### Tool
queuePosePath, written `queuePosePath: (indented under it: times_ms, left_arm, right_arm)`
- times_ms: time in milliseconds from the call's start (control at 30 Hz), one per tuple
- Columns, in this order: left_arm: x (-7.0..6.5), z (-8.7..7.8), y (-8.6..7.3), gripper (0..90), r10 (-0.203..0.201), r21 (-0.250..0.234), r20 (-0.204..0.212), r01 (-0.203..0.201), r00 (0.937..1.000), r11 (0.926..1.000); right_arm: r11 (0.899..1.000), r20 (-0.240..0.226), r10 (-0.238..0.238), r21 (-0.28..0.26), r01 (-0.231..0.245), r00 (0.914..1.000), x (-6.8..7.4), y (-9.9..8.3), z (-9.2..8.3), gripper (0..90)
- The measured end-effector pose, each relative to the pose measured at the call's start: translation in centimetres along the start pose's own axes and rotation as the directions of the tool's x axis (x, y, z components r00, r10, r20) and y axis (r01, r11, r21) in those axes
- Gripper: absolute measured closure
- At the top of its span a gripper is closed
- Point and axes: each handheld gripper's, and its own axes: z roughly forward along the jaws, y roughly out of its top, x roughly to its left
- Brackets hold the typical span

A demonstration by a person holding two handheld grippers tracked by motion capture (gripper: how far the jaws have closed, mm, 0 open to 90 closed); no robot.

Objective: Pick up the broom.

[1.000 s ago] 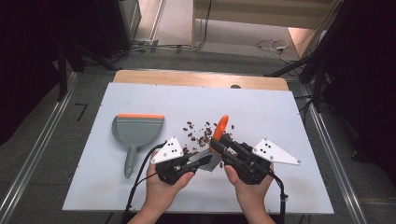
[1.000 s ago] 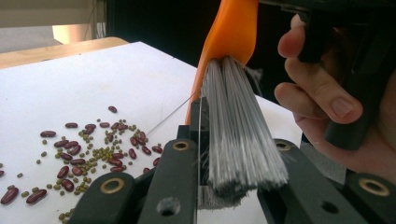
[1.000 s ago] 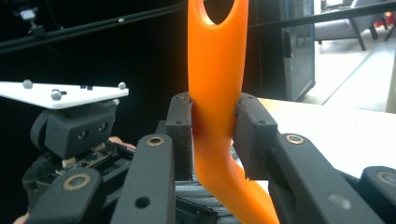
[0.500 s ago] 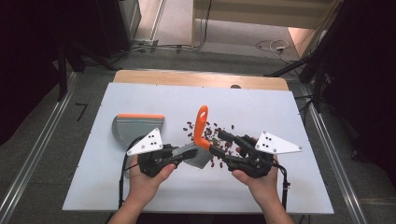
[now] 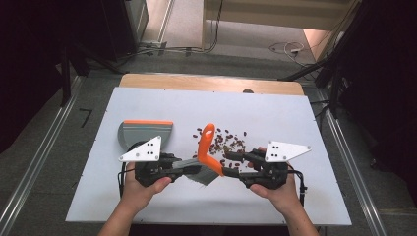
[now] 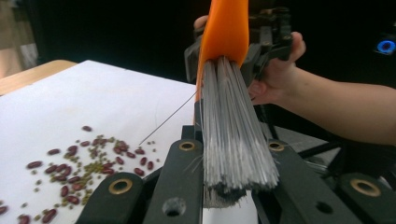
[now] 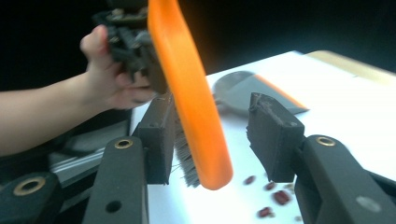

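Beans (image 5: pixel 227 141) (scattered) lie behind brush (image 5: pixel 209 156), beside dustpan (image 5: pixel 145 132).

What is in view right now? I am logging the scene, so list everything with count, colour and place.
brush: one, orange handle, grey bristles, held up between the grippers, near table centre
dustpan: one, grey with orange edge, left part of table
beans: many, dark red with small greenish ones, scattered right of the brush
table: one, white top
left gripper: black, shut on the bristles
right gripper: black, open around the handle
hands: two, at the near edge
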Motion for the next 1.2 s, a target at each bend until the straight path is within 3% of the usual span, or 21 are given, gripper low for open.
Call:
queuePosePath:
  times_ms: [200,333,467,767,1200]
  left_arm:
    - [-0.1,0.0,0.0,85.5,0.01,0.004,0.03,-0.01,0.9995,0.9999]
    - [-0.2,0.1,0.0,85.5,0.012,0.004,0.097,-0.012,0.9952,0.9999]
    - [-0.1,0.3,-0.1,85.4,0.016,0.024,0.117,-0.019,0.993,0.9995]
    - [-0.2,0.6,-0.1,85.3,0.01,0.029,0.158,-0.015,0.9874,0.9995]
    - [-0.2,1.0,-0.3,85.3,-0.002,0.05,0.185,-0.008,0.9827,0.9987]
  right_arm:
    - [0.999,-0.059,-0.017,0.047,0.02,0.9981,0.4,-0.5,0.9,48.5]
    - [0.996,-0.103,-0.026,0.088,0.035,0.9943,0.7,-0.7,1.5,49.5]
    - [0.992,-0.154,-0.026,0.119,0.045,0.9878,1.0,-0.7,2.1,52.9]
    - [0.992,-0.209,0.009,0.122,0.017,0.978,0.6,-1.2,2.3,60.6]
    - [0.993,-0.238,-0.002,0.114,0.03,0.9714,0.9,-1.0,2.4,63.6]
